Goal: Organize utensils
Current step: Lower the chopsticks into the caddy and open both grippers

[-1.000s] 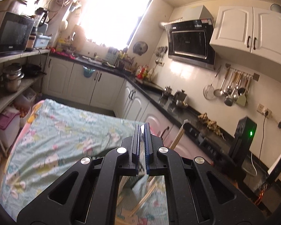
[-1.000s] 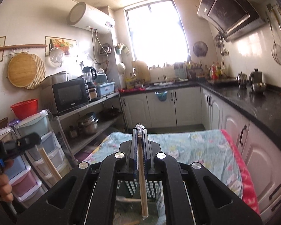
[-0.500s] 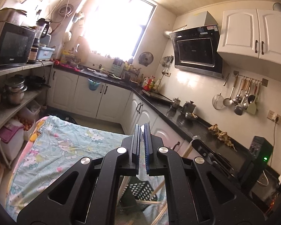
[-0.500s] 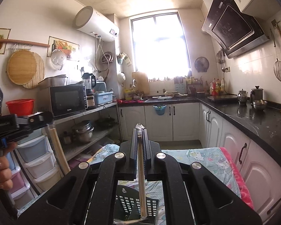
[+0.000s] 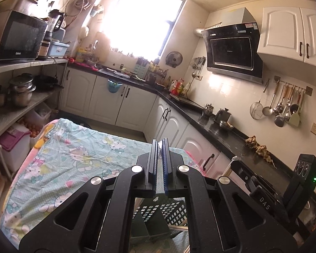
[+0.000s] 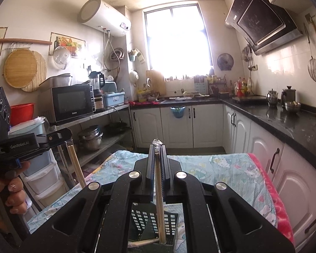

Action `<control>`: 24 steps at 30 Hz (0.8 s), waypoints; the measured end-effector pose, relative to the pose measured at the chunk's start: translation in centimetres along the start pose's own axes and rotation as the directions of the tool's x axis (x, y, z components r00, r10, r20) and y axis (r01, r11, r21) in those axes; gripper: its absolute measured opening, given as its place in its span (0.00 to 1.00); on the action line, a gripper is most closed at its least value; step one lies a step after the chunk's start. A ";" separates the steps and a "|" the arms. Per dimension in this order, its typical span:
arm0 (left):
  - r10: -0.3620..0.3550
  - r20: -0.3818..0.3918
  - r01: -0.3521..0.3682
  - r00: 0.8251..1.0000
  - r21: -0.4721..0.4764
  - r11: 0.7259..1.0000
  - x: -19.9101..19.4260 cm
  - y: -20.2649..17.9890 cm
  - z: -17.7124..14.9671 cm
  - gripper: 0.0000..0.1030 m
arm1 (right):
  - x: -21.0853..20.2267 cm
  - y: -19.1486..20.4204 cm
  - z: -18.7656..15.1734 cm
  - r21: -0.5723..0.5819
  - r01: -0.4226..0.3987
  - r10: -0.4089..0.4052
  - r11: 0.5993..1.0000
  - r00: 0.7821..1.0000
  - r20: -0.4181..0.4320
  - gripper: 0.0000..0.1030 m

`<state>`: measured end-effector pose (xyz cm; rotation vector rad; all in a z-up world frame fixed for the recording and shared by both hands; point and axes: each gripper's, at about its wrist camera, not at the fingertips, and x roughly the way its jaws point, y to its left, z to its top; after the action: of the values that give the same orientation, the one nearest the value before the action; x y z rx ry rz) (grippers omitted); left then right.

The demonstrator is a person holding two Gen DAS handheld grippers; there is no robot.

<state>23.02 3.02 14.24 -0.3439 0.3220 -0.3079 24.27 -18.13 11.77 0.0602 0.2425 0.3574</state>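
Note:
A dark green perforated utensil basket point(image 5: 168, 209) point(image 6: 151, 221) stands on the cloth-covered table, straight below both grippers. My left gripper point(image 5: 159, 145) is shut, with a scrap of clear wrap showing at its tip. In the right wrist view, the left gripper point(image 6: 61, 136) grips a pair of wooden chopsticks point(image 6: 76, 167) that hang down from it. My right gripper point(image 6: 157, 147) is shut on wooden chopsticks point(image 6: 159, 198) whose lower end reaches into the basket. A pale stick lies across the basket's bottom.
The table wears a light blue cartoon-print cloth point(image 5: 73, 162) with a pink edge point(image 6: 276, 200). A black counter point(image 5: 221, 130) with white cupboards runs along the right. Open shelves point(image 5: 16, 109) with pots and a microwave stand on the left. A hand point(image 6: 12, 191) holds the left gripper.
Both grippers have come down and forward with their chopsticks. The basket has come into view under them, and the right chopsticks' lower end now sits inside it.

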 end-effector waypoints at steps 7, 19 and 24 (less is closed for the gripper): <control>0.005 -0.026 -0.005 1.000 -0.016 1.000 0.0 0.4 -1.0 0.02 | 0.0 -0.6 -0.8 0.029 0.008 -0.007 1.000 1.000 -0.030 0.18; 0.047 -0.065 -0.047 0.997 0.000 0.999 -0.8 0.7 -2.3 0.22 | -0.9 -0.8 -1.6 0.042 0.020 -0.018 0.999 0.998 -0.053 0.33; 0.058 -0.072 -0.058 0.996 0.009 0.998 -1.6 0.8 -2.9 0.36 | -1.3 -0.6 -2.0 0.043 0.019 -0.016 0.999 0.998 -0.068 0.42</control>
<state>20.75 3.51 11.73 -0.3168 0.4012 -0.2646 22.78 -19.18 10.04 0.0889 0.3178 0.3370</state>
